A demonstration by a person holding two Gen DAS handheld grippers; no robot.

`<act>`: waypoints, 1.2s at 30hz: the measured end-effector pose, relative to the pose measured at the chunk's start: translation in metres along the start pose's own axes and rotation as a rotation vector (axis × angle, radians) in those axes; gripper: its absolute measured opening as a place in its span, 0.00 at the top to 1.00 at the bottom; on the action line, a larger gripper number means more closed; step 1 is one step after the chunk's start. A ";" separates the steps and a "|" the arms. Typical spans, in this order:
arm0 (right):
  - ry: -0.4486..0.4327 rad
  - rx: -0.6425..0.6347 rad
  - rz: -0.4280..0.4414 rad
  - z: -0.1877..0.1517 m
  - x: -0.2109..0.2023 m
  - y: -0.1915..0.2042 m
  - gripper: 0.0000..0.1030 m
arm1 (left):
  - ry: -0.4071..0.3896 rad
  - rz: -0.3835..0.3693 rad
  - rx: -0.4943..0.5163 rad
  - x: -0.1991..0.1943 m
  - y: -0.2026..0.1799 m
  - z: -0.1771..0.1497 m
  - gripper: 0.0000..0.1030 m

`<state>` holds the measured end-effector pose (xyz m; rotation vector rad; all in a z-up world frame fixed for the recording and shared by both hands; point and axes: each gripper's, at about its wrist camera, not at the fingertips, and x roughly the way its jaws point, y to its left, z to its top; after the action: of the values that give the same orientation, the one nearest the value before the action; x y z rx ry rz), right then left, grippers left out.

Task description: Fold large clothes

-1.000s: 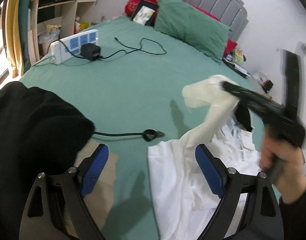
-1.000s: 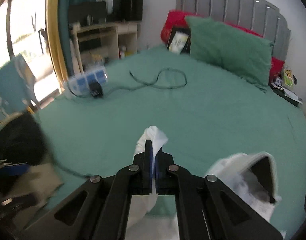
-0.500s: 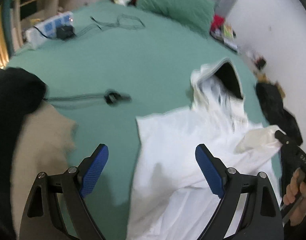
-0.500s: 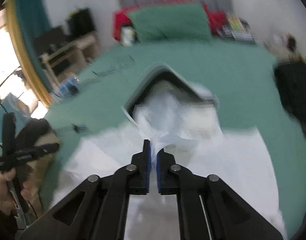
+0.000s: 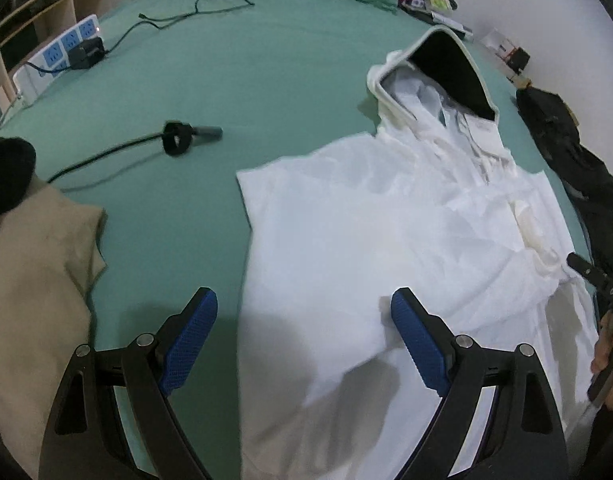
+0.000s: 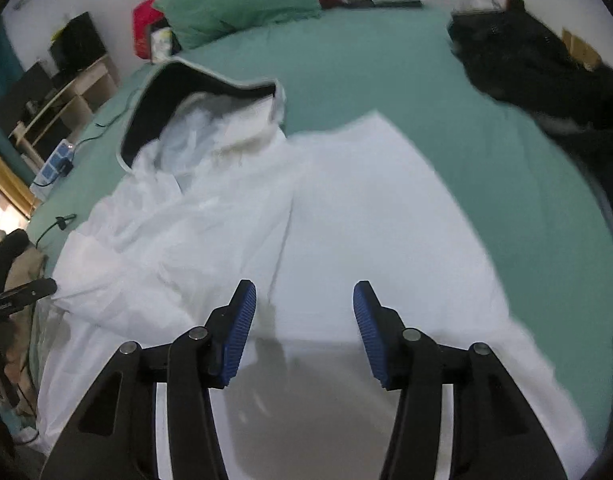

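Leftmost on the green bed (image 5: pixel 266 60), at its left edge, lie a tan garment (image 5: pixel 34 272) with a black cloth (image 5: pixel 6 168) on its far end, and farther up that edge a white power strip (image 5: pixel 62 46) with a black adapter plugged in. A dark cable (image 5: pixel 146 142) with a small strap around it runs from the tan garment toward the middle of the bed.

Next comes the left tool (image 5: pixel 304 344), its blue pads standing wide apart with nothing between them; one pad hangs over bare sheet, the other over the near left part of the white hooded jacket (image 5: pixel 366 232). The jacket lies spread flat across the near half of the bed, its dark-lined hood (image 5: pixel 446 68) pointing toward the green pillow (image 6: pixel 242 0) at the head end.

Over the jacket's right half hovers the right tool (image 6: pixel 304 320), jaws opening and about half spread, gripping nothing, white cloth only beneath them. In the left wrist view a hand (image 5: pixel 610 360) holds this tool's grip at the jacket's right border.

Along the bed's right edge lies a black garment (image 6: pixel 546 80).
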<state>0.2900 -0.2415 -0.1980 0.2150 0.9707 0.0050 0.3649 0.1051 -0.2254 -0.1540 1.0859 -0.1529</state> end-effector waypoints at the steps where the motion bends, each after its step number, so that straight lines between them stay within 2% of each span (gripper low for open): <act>1: -0.014 -0.025 0.015 0.006 0.000 0.005 0.50 | -0.016 0.005 -0.004 0.001 0.003 0.002 0.11; 4: -0.013 -0.138 0.059 0.027 0.011 0.029 0.50 | -0.025 0.008 -0.027 0.009 0.012 0.011 0.11; 6: 0.057 -0.212 0.105 0.041 0.032 0.052 0.50 | -0.020 -0.008 -0.052 0.017 0.015 0.015 0.12; 8: 0.128 -0.230 0.119 0.049 0.059 0.065 0.50 | -0.006 -0.015 -0.065 0.024 0.017 0.015 0.20; 10: 0.181 -0.208 0.128 0.053 0.083 0.066 0.51 | -0.024 0.011 -0.015 0.023 0.010 0.013 0.25; 11: 0.192 -0.204 0.133 0.052 0.091 0.066 0.67 | -0.025 0.016 0.016 0.023 0.006 0.012 0.34; 12: 0.174 -0.232 0.106 0.052 0.090 0.069 0.95 | -0.025 0.027 0.043 0.024 0.003 0.011 0.49; 13: 0.165 -0.278 0.071 0.052 0.086 0.073 0.94 | -0.032 0.048 0.064 0.024 0.000 0.011 0.56; 15: 0.104 -0.337 0.085 0.055 0.065 0.081 0.94 | -0.048 0.064 0.079 0.024 0.000 0.011 0.80; 17: 0.001 -0.413 0.014 0.061 0.031 0.091 0.95 | -0.063 0.068 0.068 0.023 0.003 0.011 0.93; 20: -0.151 -0.418 0.020 0.075 -0.020 0.095 0.95 | -0.101 0.081 0.034 0.020 0.011 0.012 0.96; 23: -0.354 -0.394 0.114 0.088 -0.075 0.084 0.94 | -0.135 0.092 -0.028 0.014 0.024 0.013 0.97; 25: -0.442 -0.371 0.125 0.090 -0.088 0.073 0.94 | -0.150 0.098 -0.060 0.011 0.028 0.014 0.97; 27: -0.409 -0.326 0.118 0.089 -0.073 0.057 0.93 | -0.157 0.101 -0.054 0.011 0.024 0.015 0.97; 31: -0.167 -0.205 0.028 0.054 0.004 0.005 0.93 | -0.134 0.086 -0.079 0.013 0.022 0.017 0.95; 32: -0.122 -0.185 0.002 0.045 0.016 -0.003 0.93 | -0.130 0.081 -0.081 0.012 0.022 0.016 0.90; 35: -0.049 -0.095 -0.031 0.013 0.031 -0.036 0.93 | -0.128 0.070 -0.092 0.009 0.020 0.016 0.57; 36: -0.046 -0.070 -0.028 0.004 0.031 -0.043 0.93 | -0.133 0.060 -0.099 0.006 0.020 0.016 0.55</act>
<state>0.3068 -0.2812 -0.2288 0.1365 0.9264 0.0084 0.3826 0.1243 -0.2279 -0.2177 0.9646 -0.0339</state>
